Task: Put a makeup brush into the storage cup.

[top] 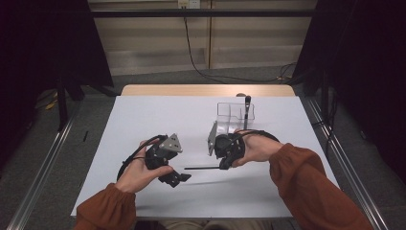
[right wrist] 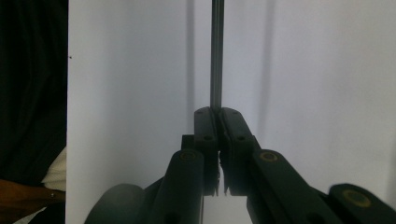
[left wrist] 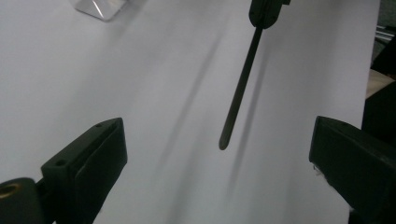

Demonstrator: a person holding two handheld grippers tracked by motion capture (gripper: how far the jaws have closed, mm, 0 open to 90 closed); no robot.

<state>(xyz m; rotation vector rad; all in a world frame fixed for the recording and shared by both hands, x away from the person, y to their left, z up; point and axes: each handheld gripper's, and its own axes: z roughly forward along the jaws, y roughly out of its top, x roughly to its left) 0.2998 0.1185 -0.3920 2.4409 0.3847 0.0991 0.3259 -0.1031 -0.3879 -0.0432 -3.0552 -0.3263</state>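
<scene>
A thin black rod [top: 203,167] hangs level just above the white table, pointing left. My right gripper [top: 223,166] is shut on its right end; in the right gripper view the jaws [right wrist: 216,114] pinch the rod [right wrist: 216,56], which runs straight away from them. My left gripper [top: 179,168] is open at the rod's free tip. In the left gripper view the rod [left wrist: 239,91] slants down from the right gripper [left wrist: 266,11], and its tip lies ahead of my left gripper [left wrist: 219,158], whose wide-apart jaws touch nothing.
A clear plastic container [top: 234,114] stands behind the right hand with a black utensil [top: 247,106] upright in it; its corner [left wrist: 100,7] is in the left gripper view. The white table sheet [top: 143,120] lies bare on the left. Dark curtains flank the table.
</scene>
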